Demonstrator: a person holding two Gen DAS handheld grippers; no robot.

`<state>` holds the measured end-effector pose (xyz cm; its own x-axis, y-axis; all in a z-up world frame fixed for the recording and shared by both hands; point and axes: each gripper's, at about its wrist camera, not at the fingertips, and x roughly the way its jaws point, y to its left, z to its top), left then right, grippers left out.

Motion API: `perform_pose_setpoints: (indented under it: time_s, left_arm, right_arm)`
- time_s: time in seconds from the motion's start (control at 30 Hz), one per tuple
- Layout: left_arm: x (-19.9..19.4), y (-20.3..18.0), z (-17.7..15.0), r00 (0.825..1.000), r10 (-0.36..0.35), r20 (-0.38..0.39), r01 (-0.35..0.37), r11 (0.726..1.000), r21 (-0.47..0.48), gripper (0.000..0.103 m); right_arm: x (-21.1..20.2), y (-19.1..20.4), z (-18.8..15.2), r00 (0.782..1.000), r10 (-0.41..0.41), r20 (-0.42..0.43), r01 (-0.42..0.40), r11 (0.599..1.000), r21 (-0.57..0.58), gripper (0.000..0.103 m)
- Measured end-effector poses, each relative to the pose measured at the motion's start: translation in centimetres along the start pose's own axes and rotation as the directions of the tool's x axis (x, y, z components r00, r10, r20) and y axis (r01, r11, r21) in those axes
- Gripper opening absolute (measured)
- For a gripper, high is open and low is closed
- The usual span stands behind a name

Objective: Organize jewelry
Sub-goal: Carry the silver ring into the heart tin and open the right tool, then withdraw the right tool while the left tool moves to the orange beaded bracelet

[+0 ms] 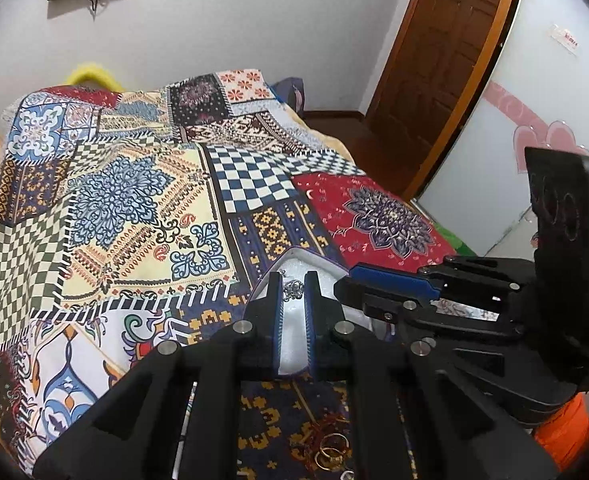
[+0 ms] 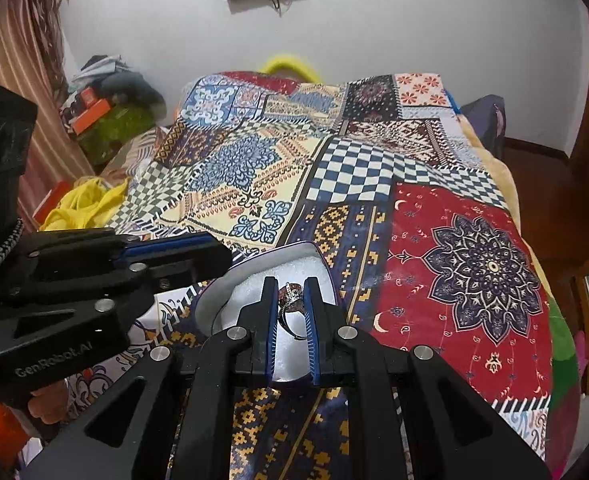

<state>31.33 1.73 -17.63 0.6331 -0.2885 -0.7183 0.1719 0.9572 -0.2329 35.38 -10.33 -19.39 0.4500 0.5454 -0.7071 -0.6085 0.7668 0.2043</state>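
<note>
Both grippers meet over a white-lined box (image 2: 294, 258) on the quilt (image 2: 454, 264). Right gripper (image 2: 291, 294) pinches a stone-set ring (image 2: 291, 300) between its fingers. Left gripper (image 1: 293, 292) pinches a small silver piece (image 1: 293, 291), perhaps an earring. Gold rings (image 1: 330, 454) lie on the quilt below the left gripper.

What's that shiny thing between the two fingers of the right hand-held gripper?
A ring with a reddish stone, pinched above the white-lined box, seen in the right wrist view.
</note>
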Motion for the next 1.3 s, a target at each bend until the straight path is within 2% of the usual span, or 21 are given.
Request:
perform_pose_setpoints:
  time_s: [0.2, 0.47, 0.57, 0.6, 0.73, 0.93, 1.3]
  left_arm:
    - [0.8, 0.2, -0.1, 1.0, 0.004, -0.012, -0.004, 1.0, -0.004, 0.009]
    - [-0.1, -0.3, 0.1, 1.0, 0.02, 0.006, -0.02, 1.0, 0.024, 0.009]
    - [-0.8, -0.4, 0.2, 1.0, 0.027, 0.014, -0.028, 0.999, 0.019, 0.019]
    - [-1.2, -0.5, 0.3, 0.999, 0.033, 0.021, -0.033, 0.999, 0.018, 0.024]
    - [-2.9, -0.7, 0.3, 0.998, 0.055, 0.043, -0.055, 0.998, 0.017, 0.026]
    - [-5.8, -0.9, 0.0, 0.993, 0.091, 0.078, -0.092, 0.996, 0.008, 0.036]
    - [-8.8, -1.4, -2.6, 0.991, 0.127, 0.052, -0.128, 0.992, 0.015, 0.038]
  right_arm:
    - [0.4, -0.1, -0.1, 1.0, 0.012, -0.023, -0.012, 1.0, -0.007, 0.012]
    - [0.5, 0.3, -0.1, 0.999, -0.005, -0.032, 0.004, 0.999, -0.034, 0.012]
    - [0.1, 0.3, -0.1, 0.999, -0.011, -0.033, 0.01, 0.999, -0.035, 0.016]
    - [-0.2, 0.3, 0.0, 1.0, -0.011, -0.028, 0.01, 0.999, -0.034, 0.021]
    - [-1.7, 0.6, 0.1, 0.999, -0.034, 0.011, 0.035, 0.999, -0.036, 0.032]
    - [-4.5, 1.3, -0.1, 0.995, -0.075, 0.064, 0.078, 0.996, -0.036, 0.034]
    - [-8.2, 2.8, -1.9, 0.99, -0.104, 0.1, 0.107, 0.994, -0.024, 0.035]
